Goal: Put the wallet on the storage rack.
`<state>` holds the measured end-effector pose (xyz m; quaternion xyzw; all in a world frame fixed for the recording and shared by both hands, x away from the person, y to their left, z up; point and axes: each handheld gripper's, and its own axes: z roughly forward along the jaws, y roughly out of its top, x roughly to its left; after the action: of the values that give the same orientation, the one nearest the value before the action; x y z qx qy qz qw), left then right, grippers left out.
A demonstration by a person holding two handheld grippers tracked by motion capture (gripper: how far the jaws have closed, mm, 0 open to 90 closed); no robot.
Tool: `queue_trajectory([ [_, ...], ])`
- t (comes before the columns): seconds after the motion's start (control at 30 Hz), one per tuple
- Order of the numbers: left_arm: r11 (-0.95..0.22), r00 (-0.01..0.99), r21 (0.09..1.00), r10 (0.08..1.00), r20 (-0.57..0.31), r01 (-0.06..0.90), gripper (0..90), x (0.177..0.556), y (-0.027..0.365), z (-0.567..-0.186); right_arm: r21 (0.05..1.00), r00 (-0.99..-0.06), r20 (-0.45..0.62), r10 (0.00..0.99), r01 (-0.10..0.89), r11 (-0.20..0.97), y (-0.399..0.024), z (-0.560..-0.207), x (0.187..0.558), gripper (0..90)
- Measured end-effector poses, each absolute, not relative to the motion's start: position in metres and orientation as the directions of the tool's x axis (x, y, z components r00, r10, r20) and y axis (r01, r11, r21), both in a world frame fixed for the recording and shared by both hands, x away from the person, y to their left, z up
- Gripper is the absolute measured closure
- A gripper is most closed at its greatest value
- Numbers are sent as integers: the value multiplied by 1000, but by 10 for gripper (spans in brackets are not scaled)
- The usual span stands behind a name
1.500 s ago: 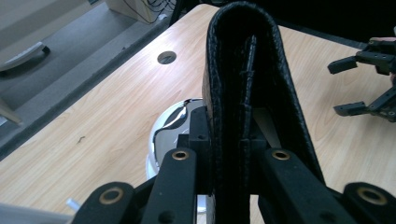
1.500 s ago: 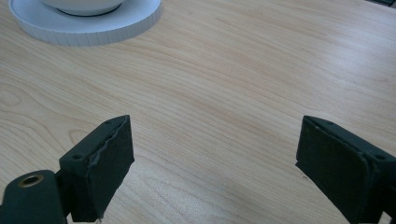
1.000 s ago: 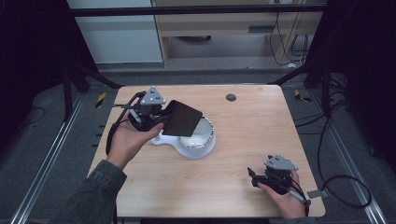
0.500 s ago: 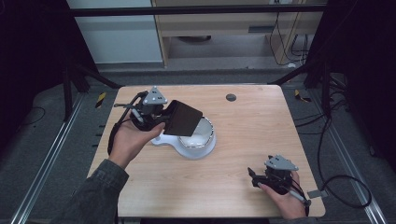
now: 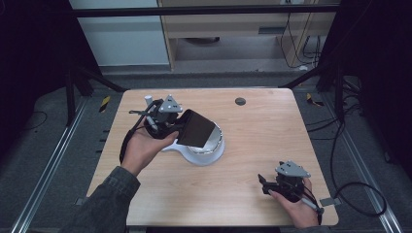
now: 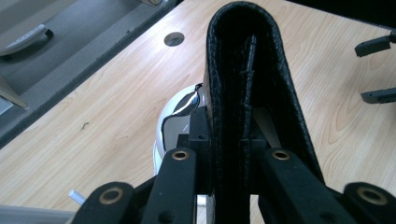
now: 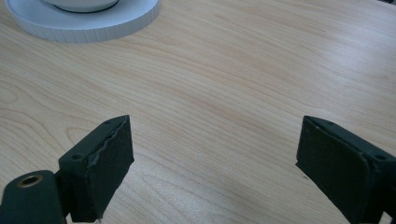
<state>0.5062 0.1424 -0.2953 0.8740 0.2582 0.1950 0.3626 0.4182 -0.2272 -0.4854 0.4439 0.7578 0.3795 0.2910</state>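
Wooden table (image 5: 252, 145), bare wood over most of the top. Dark round grommet (image 5: 240, 101) near its far edge, right of centre. Grey floor around it: metal rail (image 5: 51, 167) along the left side, yellow-black striped marker (image 5: 105, 103) off the far-left corner, black cable (image 5: 357, 191) looped off the right edge.

No legible text, label, brand, number or sign in any view; black leather wallet (image 6: 254, 88) unmarked; white base (image 7: 84, 21) plain; wooden desk (image 5: 272, 141) bare.
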Motion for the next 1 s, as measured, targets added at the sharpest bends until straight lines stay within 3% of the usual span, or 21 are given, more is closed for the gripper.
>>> queue_trajectory([
  [1.0,-610,800,708,590,108,355,798,523,126,-332,830,-441,-107,891,454,324,-227,-485,418,109],
])
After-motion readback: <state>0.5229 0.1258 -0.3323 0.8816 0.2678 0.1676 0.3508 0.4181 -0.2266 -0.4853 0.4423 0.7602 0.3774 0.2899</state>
